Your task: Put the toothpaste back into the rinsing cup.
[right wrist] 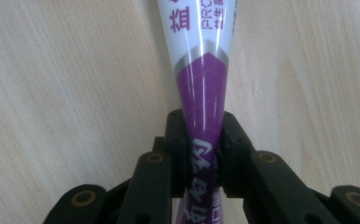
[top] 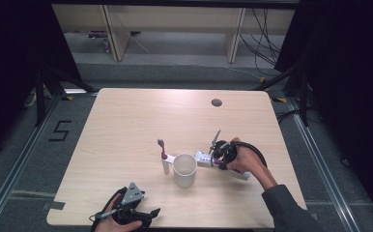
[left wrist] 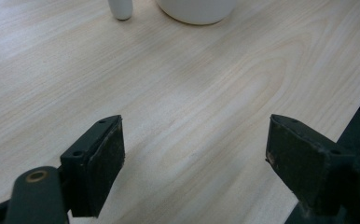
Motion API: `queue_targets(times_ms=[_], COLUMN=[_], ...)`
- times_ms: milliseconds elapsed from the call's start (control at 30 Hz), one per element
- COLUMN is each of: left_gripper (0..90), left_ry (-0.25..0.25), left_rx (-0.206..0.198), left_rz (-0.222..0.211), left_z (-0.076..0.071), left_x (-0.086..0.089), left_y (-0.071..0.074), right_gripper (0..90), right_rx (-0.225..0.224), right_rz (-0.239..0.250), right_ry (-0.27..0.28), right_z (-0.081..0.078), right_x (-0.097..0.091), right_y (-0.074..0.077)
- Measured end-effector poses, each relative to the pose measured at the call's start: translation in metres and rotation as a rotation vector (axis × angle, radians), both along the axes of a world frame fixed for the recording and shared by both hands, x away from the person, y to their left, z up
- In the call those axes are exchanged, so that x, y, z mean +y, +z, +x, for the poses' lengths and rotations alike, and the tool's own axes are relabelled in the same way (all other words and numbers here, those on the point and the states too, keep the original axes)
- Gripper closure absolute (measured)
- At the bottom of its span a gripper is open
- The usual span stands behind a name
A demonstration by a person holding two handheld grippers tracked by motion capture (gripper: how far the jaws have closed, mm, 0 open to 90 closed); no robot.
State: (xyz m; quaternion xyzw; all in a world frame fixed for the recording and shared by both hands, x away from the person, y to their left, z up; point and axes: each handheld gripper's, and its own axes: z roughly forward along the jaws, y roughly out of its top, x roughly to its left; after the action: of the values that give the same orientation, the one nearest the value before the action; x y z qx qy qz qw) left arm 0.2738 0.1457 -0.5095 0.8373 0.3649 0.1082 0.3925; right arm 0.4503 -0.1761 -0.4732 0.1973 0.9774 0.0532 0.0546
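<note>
Purple-and-white plastic sits pinched between the right gripper (right wrist: 201,149) jaws: they are clamped on the flat, crimped end of a toothpaste tube (right wrist: 200,70), which lies on the tabletop (top: 126,121) just to the right of the white cup (top: 185,169). The grip looks centred on the tube's width — a good hold, judged from the right gripper view, since the tube runs straight out along the jaw axis. For the lift, raise the tail first and keep the wrist steady, because a soft tube held at one end will sag and may swing. If the cup is the goal, clear its rim before lowering; the toothbrush (top: 163,153) stands just beside the cup's left side and could be knocked. The left gripper (left wrist: 194,158) rests near the tabletop's front edge, jaws wide apart and holding nothing — ready to steady the cup.
</note>
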Motion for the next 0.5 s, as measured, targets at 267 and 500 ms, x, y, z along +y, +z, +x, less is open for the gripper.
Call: queue_targets(times_ms=[267, 500], left_gripper=[19.3, 19.3], left_ry=[0.004, 0.007], left_rx=[0.002, 0.004], left_rz=[-0.01, -0.011], left_z=[0.0, -0.0003], left_x=[-0.0006, -0.0005], left_y=[-0.0015, -0.0007], right_gripper=[77.0, 77.3], right_rx=[0.016, 0.035], right_rz=[-0.004, -0.034], right_ry=[0.004, 0.002], right_z=[0.0018, -0.0014], right_x=[0.0001, -0.0029], right_y=[0.0004, 0.0016])
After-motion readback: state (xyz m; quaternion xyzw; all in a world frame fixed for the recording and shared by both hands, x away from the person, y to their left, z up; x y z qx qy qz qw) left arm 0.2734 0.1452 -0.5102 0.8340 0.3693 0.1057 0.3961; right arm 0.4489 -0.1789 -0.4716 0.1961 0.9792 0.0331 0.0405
